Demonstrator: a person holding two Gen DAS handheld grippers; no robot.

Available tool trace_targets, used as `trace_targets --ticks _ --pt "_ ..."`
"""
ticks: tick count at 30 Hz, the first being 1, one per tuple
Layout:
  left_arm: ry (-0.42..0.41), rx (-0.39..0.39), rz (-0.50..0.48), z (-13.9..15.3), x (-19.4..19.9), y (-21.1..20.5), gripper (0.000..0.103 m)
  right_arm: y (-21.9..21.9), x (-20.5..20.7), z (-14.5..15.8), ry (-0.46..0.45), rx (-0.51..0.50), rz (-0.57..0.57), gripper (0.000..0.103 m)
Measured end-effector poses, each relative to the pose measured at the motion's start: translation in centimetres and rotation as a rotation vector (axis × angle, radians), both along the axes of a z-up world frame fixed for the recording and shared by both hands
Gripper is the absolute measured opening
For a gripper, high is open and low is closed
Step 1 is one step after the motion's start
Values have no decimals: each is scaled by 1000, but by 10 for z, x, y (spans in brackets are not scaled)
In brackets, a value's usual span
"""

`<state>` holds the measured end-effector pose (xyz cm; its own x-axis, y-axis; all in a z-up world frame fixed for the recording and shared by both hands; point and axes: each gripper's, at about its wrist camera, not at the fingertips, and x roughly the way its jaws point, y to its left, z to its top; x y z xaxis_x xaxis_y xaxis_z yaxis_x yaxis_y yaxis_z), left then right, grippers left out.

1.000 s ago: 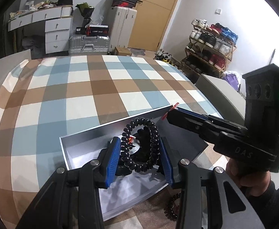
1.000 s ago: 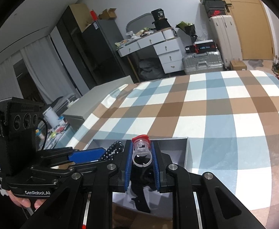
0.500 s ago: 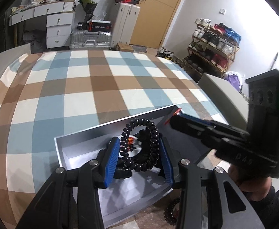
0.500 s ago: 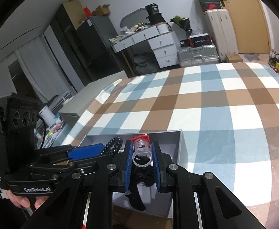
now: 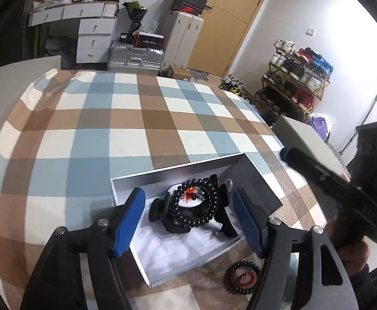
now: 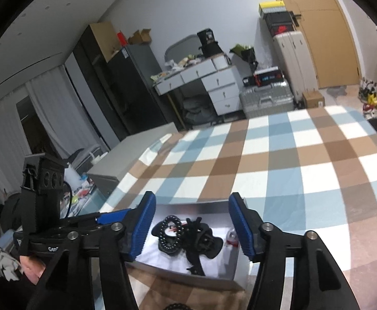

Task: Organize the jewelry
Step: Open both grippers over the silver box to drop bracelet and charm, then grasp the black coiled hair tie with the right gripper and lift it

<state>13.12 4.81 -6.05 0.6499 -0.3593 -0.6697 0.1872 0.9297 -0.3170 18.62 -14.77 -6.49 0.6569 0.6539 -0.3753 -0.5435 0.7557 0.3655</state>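
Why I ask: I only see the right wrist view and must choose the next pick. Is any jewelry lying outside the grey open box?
Observer: Yes. The left wrist view shows a black spiral coil band with a red-and-white piece inside on the checked tablecloth, just outside the near side of the grey open box.
Operator: Is the left gripper free to take it?
Observer: Its jaws are opening with nothing between the pads. The left gripper hangs over another black spiral coil band inside the box.

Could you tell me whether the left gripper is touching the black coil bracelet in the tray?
Apart. The left wrist view shows the opening left gripper with clear gaps between both pads and the bracelet in the tray.
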Motion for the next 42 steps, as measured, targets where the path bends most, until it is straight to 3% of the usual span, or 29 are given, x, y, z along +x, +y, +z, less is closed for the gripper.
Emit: trace_targets --ticks 11,17,21,23,25,33,42 --pt "-59 71 54 13 -25 1 67 -3 -43 21 -87 -16 -21 84" --pt "-95 91 69 20 -40 1 81 -2 -64 25 -122 -39 -28 90" --pt "-115 112 84 22 -51 1 83 -4 -80 24 -139 -57 -35 94" --pt "-108 123 98 20 -55 1 90 -5 -87 22 -141 -62 -38 96" --pt "-101 136 91 15 -60 0 96 -5 -92 18 -133 -75 -42 97" --pt "-76 176 97 -5 -80 2 96 1 -102 -19 -49 -157 -44 97" --pt "-6 170 102 -22 -91 11 96 30 -87 -72 92 -320 -17 97"
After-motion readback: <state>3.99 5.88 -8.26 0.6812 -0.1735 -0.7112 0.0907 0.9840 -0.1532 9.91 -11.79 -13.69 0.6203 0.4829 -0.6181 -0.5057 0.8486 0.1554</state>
